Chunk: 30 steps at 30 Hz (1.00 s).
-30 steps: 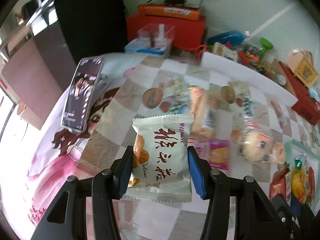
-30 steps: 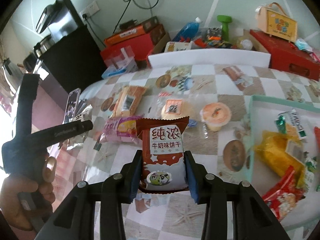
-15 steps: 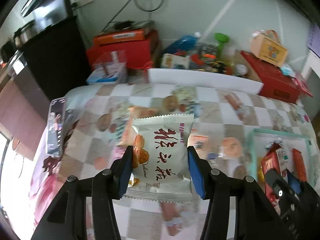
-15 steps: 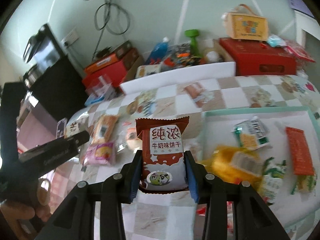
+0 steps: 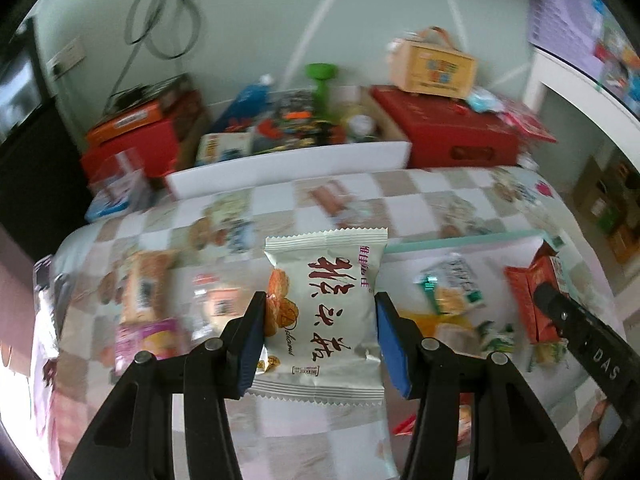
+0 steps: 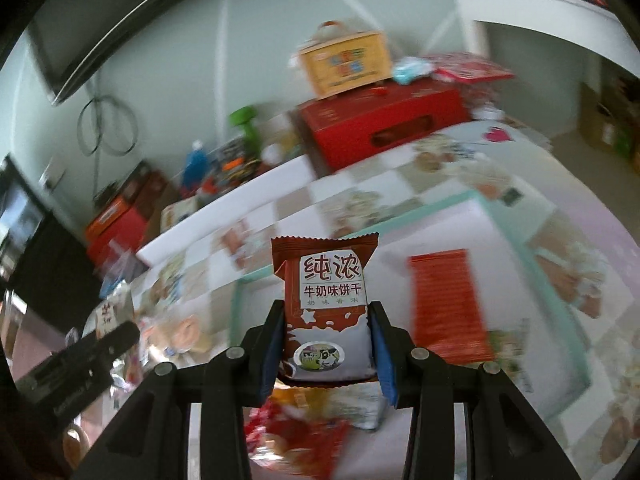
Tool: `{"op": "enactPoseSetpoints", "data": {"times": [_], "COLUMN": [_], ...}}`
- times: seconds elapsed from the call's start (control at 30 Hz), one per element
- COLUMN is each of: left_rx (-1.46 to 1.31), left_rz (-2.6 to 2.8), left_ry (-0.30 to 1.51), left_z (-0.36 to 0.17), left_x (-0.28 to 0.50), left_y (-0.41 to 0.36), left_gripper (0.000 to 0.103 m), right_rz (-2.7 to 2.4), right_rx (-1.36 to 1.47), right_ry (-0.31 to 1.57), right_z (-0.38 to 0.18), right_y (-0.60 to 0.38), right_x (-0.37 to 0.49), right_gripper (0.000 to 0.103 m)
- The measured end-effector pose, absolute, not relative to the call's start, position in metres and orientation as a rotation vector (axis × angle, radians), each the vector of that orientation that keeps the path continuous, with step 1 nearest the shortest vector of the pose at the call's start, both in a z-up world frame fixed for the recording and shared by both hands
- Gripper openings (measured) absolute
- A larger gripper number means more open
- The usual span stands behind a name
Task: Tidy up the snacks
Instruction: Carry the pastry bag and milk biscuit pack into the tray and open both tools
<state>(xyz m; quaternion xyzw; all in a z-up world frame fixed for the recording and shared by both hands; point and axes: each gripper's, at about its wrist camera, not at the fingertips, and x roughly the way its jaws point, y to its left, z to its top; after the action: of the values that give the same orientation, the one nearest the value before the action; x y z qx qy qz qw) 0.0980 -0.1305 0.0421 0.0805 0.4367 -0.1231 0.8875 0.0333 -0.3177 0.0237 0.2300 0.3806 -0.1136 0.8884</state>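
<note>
My left gripper (image 5: 320, 336) is shut on a white snack packet with red characters (image 5: 324, 312), held above the checked tablecloth just left of the teal-rimmed white tray (image 5: 460, 240). My right gripper (image 6: 326, 344) is shut on a brown and white milk biscuit packet (image 6: 326, 304), held over the tray (image 6: 520, 248). The tray holds a red packet (image 6: 444, 304), a green and white packet (image 5: 452, 284) and several other snacks. The right gripper's body shows at the right edge of the left wrist view (image 5: 592, 356).
Loose snacks (image 5: 144, 296) lie on the table to the left of the tray. Along the back stand a white box edge (image 5: 288, 168), red boxes (image 5: 448, 132), a yellow carton (image 5: 436, 64) and a green dumbbell (image 5: 320, 84). A black cabinet (image 6: 44, 264) is at left.
Both grippers have swung right, from the loose snacks and the phone on the left to the tray. Each still holds its packet.
</note>
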Motion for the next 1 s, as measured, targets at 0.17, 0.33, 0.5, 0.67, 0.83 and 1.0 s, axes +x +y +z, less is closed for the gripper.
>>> {"op": "enactPoseSetpoints", "data": {"times": [0.17, 0.33, 0.5, 0.67, 0.83, 1.0], "left_rx": [0.212, 0.251, 0.256, 0.221, 0.194, 0.169], "left_rz": [-0.336, -0.391, -0.400, -0.371, -0.324, -0.317], "left_ry": [0.898, 0.900, 0.905, 0.908, 0.913, 0.919], "left_z": [0.032, 0.014, 0.000, -0.006, -0.013, -0.019], "left_x": [0.093, 0.090, 0.097, 0.112, 0.128, 0.135], "left_y": [-0.172, -0.199, -0.203, -0.188, -0.167, -0.159], "left_gripper": [0.054, 0.054, 0.054, 0.054, 0.054, 0.054], "right_rz": [-0.313, -0.355, -0.380, -0.351, -0.301, -0.276], "right_rx": [0.535, 0.574, 0.603, 0.600, 0.566, 0.547], "right_ry": [0.774, 0.777, 0.785, 0.793, 0.819, 0.857], "right_z": [0.022, 0.016, 0.008, 0.003, -0.003, -0.013], "right_y": [-0.353, -0.369, -0.378, -0.376, -0.362, -0.352], "right_x": [0.020, 0.015, 0.014, 0.021, 0.035, 0.045], "right_gripper": [0.043, 0.043, 0.043, 0.043, 0.043, 0.043]}}
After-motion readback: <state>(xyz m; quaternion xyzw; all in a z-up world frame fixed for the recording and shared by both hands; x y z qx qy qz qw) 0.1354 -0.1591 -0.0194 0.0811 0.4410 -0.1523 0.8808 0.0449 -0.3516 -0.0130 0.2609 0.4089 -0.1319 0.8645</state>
